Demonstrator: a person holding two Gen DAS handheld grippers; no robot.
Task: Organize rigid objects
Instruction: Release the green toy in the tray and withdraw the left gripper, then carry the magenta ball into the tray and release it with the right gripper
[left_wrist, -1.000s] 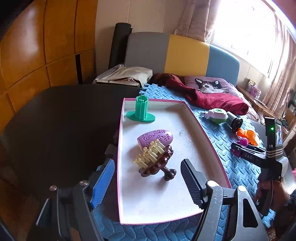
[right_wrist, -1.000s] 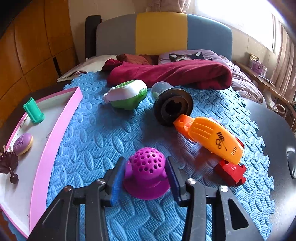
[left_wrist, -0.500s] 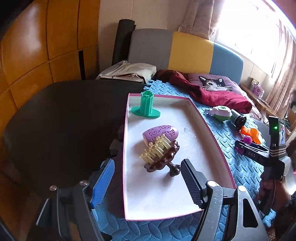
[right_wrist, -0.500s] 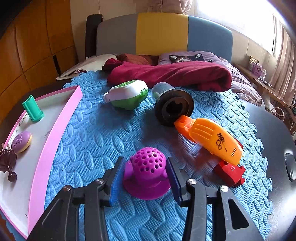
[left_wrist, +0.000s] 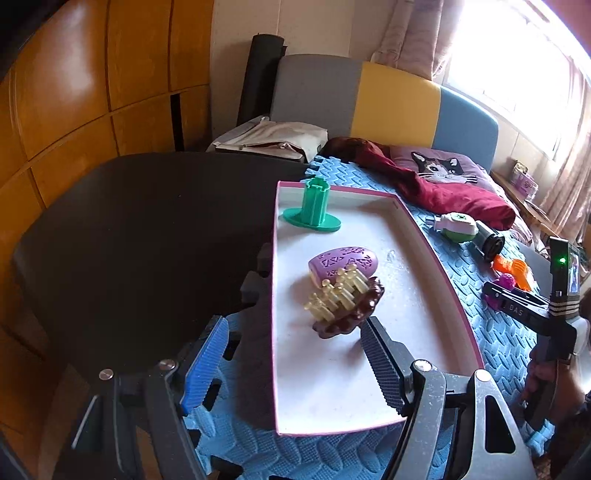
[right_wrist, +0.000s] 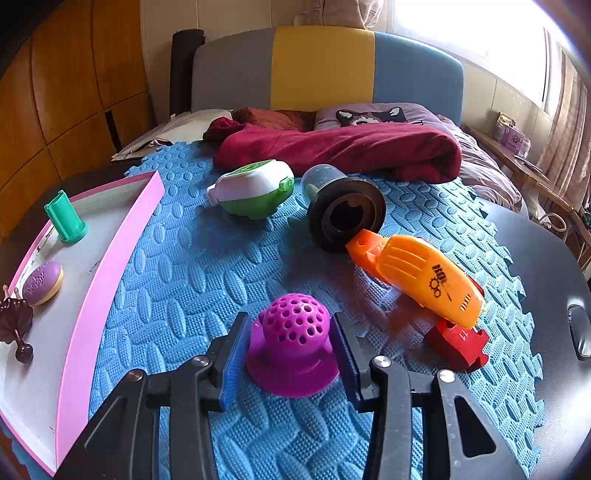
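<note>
A pink-rimmed white tray (left_wrist: 436, 254) (right_wrist: 110, 254) lies on the blue foam mat. It holds a green stand (left_wrist: 314, 208) (right_wrist: 65, 218), a purple egg-shaped piece (left_wrist: 343, 264) (right_wrist: 42, 277) and a brown brush with yellow pegs (left_wrist: 345, 299) (right_wrist: 14, 325). My left gripper (left_wrist: 295, 365) is open and empty over the tray's near end. My right gripper (right_wrist: 290, 360) has its jaws closed against a magenta perforated dome (right_wrist: 293, 349) standing on the mat; the dome also shows in the left wrist view (left_wrist: 506, 282).
On the mat (right_wrist: 207, 266) lie a green-and-white case (right_wrist: 253, 188), a black cylinder (right_wrist: 345, 218), an orange toy (right_wrist: 417, 275) and a red block (right_wrist: 456, 343). A red blanket (right_wrist: 343, 151) lies behind. The dark table (left_wrist: 140, 229) extends left of the tray.
The left gripper has drifted left and back, so the tray sits further right in its view. The right gripper stays on the magenta dome, which has not visibly moved.
</note>
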